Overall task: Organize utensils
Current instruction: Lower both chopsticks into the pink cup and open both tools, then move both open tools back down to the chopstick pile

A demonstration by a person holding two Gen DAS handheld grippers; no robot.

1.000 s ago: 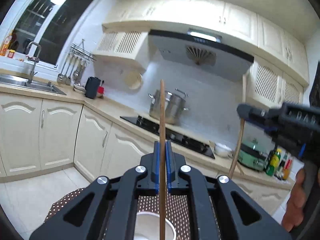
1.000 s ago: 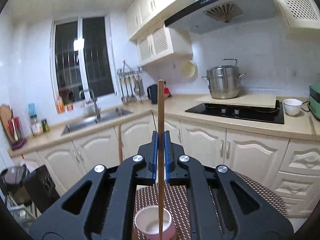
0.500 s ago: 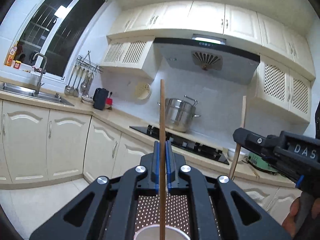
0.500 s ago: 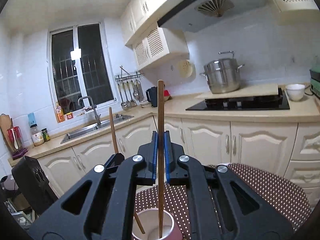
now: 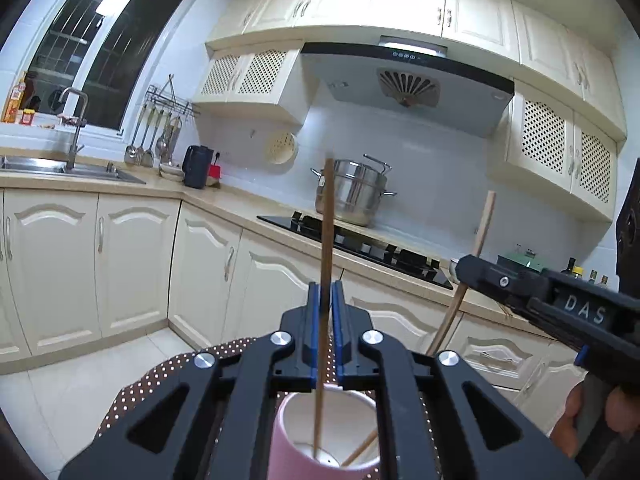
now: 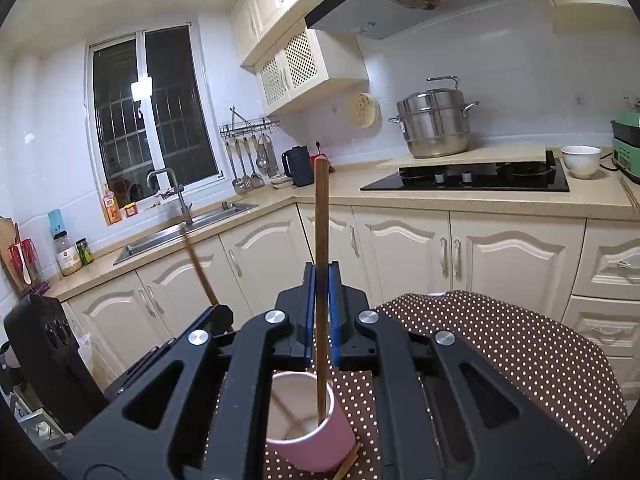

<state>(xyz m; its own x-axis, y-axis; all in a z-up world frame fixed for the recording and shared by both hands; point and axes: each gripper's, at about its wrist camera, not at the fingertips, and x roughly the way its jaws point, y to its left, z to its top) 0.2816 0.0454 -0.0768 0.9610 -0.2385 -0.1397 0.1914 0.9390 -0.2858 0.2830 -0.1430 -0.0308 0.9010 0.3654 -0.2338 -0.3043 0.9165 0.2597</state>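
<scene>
My left tool (image 5: 325,312), black plastic with blue-lined jaws, is clamped nearly closed on a slender round wooden chopstick (image 5: 327,240). The stick stands close to upright, its long axis running top to bottom, its lower tip inside a smooth pink cylindrical cup with a white interior (image 5: 332,424). My right tool (image 6: 320,304), the same matte black build, pinches a second brown wooden chopstick (image 6: 320,240) just as tightly; that one is also near vertical, blunt end up, narrow end down in the same cup (image 6: 320,440). From the left camera the right tool's stick (image 5: 476,256) leans, rising up and to the right from the cup, and my hand (image 5: 592,420) grips the handle at the frame's edge. From the right camera the left tool's stick (image 6: 198,264) shows blurred, slanting up and to the left. The cup stands on a brown cloth with white polka dots (image 6: 520,352) covering the bench. Another thin wooden stick (image 6: 348,460) lies on the cloth against the cup's base. Behind, glossy cream cabinets (image 6: 400,256) and a shiny steel stockpot (image 6: 434,124).
</scene>
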